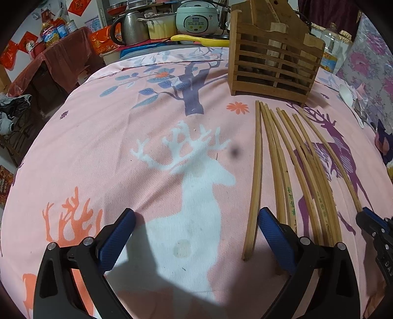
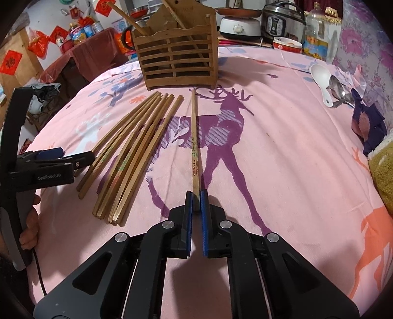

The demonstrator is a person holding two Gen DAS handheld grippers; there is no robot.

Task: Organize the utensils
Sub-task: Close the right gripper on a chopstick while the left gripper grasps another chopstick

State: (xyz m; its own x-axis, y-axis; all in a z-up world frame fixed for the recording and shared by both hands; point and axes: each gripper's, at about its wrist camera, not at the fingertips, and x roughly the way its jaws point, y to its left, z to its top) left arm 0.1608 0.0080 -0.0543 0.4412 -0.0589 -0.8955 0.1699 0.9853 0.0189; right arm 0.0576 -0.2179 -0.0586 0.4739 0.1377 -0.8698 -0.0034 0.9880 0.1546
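One chopstick [image 2: 195, 147] is clamped at its near end by the right gripper [image 2: 195, 203], lying apart from the bundle [image 2: 127, 157] below the wooden holder [image 2: 175, 56]. The left gripper [image 1: 196, 235] is spread, empty. With so short a grip, pivoting or slipping is judged likely on lifting.

Slatted brown wooden utensil holder [image 2: 178, 60] upright at the far side of the pink deer-print cloth, with a couple of wooden sticks [image 2: 127, 19] leaning out of its compartments. Loose fan of long square-section bamboo chopsticks [image 2: 127, 152] flat on the cloth in front of it, far ends pointing toward the holder, and one separate bamboo chopstick with printed characters [image 2: 194, 147] straight across the purple deer, near end pinched between blue pads. White plastic spoon [image 2: 320, 78] and metal spoon [image 2: 339, 90] lying together well off to the right.
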